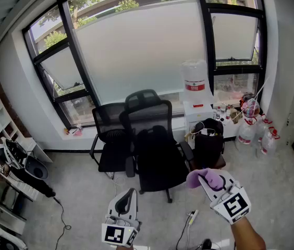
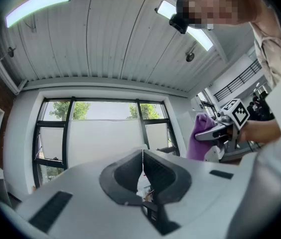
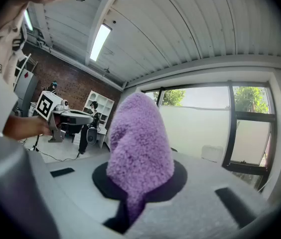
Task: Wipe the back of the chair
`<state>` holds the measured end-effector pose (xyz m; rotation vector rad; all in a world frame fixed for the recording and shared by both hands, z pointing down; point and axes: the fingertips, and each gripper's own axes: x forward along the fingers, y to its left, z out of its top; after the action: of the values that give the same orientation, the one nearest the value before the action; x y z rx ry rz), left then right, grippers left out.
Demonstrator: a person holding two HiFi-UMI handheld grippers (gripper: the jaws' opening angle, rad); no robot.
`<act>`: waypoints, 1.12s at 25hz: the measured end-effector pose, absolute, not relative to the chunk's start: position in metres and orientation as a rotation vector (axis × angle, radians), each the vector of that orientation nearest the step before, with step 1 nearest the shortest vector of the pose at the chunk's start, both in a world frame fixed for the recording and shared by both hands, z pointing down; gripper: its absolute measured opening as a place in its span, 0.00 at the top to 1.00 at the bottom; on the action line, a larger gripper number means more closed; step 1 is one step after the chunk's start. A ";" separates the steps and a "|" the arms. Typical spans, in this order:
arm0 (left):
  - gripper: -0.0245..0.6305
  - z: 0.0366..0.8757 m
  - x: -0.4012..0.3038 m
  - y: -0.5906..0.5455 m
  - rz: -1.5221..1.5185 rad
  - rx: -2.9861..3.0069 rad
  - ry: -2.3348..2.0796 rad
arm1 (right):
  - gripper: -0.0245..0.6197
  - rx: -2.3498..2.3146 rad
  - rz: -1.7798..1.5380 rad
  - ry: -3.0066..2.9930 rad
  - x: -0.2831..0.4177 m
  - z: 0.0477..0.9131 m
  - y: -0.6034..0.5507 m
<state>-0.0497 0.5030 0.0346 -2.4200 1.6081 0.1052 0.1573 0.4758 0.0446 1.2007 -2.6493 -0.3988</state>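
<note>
The right claw (image 1: 212,182) pinched a soft, probably light purple cloth (image 3: 139,148) by its bunched end; the left claw (image 2: 143,169) was clenched, empty.

black chairs (image 1: 160,150) (image 1: 108,139): 2 | purple cloth (image 1: 196,177): 1 | handheld tools (image 1: 130,196) (image 1: 213,182): 2

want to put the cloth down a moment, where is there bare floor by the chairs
Bare floor lies left of the two black chairs, up to the black cable. It is crowded around the bottles and black bag.
</note>
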 end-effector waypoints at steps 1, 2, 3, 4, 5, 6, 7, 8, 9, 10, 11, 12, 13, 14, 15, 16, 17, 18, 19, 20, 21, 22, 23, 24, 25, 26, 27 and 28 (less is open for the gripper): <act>0.95 0.036 -0.051 0.502 0.106 -2.420 1.607 | 0.94 1.201 -0.400 -2.650 0.156 0.046 0.475; 0.95 0.037 -0.052 0.501 0.107 -2.421 1.607 | 0.94 1.202 -0.400 -2.651 0.155 0.047 0.474; 0.95 0.038 -0.052 0.501 0.106 -2.422 1.606 | 0.94 1.203 -0.400 -2.651 0.154 0.048 0.474; 0.95 0.039 -0.053 0.501 0.106 -2.423 1.605 | 0.94 1.203 -0.400 -2.651 0.154 0.049 0.474; 0.95 0.040 -0.052 0.501 0.104 -2.424 1.604 | 0.94 1.204 -0.399 -2.651 0.154 0.049 0.474; 0.95 0.040 -0.052 0.502 0.103 -2.426 1.603 | 0.94 1.205 -0.397 -2.651 0.154 0.049 0.475; 0.95 0.040 -0.051 0.502 0.102 -2.426 1.602 | 0.94 1.206 -0.395 -2.651 0.155 0.049 0.475; 0.95 0.040 -0.051 0.503 0.102 -2.427 1.601 | 0.94 1.208 -0.394 -2.651 0.155 0.049 0.476; 0.95 0.039 -0.050 0.503 0.101 -2.427 1.600 | 0.94 1.209 -0.393 -2.651 0.155 0.048 0.476; 0.95 0.039 -0.051 0.503 0.100 -2.428 1.599 | 0.94 1.211 -0.392 -2.650 0.155 0.048 0.477; 0.95 0.039 -0.051 0.503 0.099 -2.428 1.599 | 0.94 1.213 -0.392 -2.649 0.156 0.048 0.477; 0.95 0.039 -0.051 0.503 0.099 -2.428 1.599 | 0.94 1.215 -0.391 -2.648 0.156 0.048 0.477; 0.95 0.039 -0.052 0.503 0.099 -2.427 1.600 | 0.94 1.217 -0.390 -2.648 0.155 0.048 0.478; 0.95 0.039 -0.052 0.502 0.098 -2.427 1.600 | 0.94 1.217 -0.388 -2.647 0.155 0.048 0.478; 0.95 0.038 -0.053 0.501 0.097 -2.426 1.600 | 0.94 1.218 -0.385 -2.646 0.154 0.049 0.477; 0.95 0.039 -0.054 0.501 0.095 -2.425 1.601 | 0.94 1.218 -0.382 -2.646 0.153 0.049 0.477; 0.95 0.039 -0.055 0.500 0.092 -2.424 1.602 | 0.94 1.218 -0.380 -2.647 0.151 0.050 0.476; 0.95 0.041 -0.057 0.499 0.088 -2.423 1.602 | 0.94 1.220 -0.379 -2.649 0.149 0.051 0.475; 0.95 0.042 -0.059 0.498 0.084 -2.421 1.601 | 0.93 1.224 -0.377 -2.653 0.147 0.051 0.474; 0.95 0.044 -0.061 0.497 0.081 -2.421 1.599 | 0.93 1.232 -0.378 -2.659 0.144 0.052 0.473; 0.95 0.045 -0.063 0.496 0.078 -2.421 1.596 | 0.92 1.240 -0.381 -2.667 0.142 0.052 0.471; 0.95 0.046 -0.065 0.496 0.074 -2.422 1.592 | 0.91 1.247 -0.388 -2.673 0.140 0.052 0.470; 0.95 0.047 -0.067 0.496 0.072 -2.423 1.590 | 0.90 1.250 -0.396 -2.675 0.136 0.052 0.469; 0.95 0.048 -0.070 0.495 0.071 -2.423 1.588 | 0.90 1.249 -0.404 -2.674 0.133 0.051 0.469; 0.95 0.048 -0.072 0.495 0.075 -2.423 1.586 | 0.90 1.248 -0.411 -2.672 0.130 0.050 0.469; 0.95 0.048 -0.073 0.494 0.081 -2.423 1.585 | 0.90 1.248 -0.419 -2.670 0.127 0.049 0.468; 0.95 0.048 -0.075 0.493 0.088 -2.423 1.585 | 0.90 1.251 -0.429 -2.667 0.125 0.049 0.467; 0.95 0.048 -0.075 0.491 0.093 -2.422 1.584 | 0.90 1.257 -0.438 -2.662 0.124 0.048 0.465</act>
<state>-0.0749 0.4909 0.0477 -2.4223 1.5843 0.0927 0.1237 0.4653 0.0483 1.2566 -2.6624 -0.4384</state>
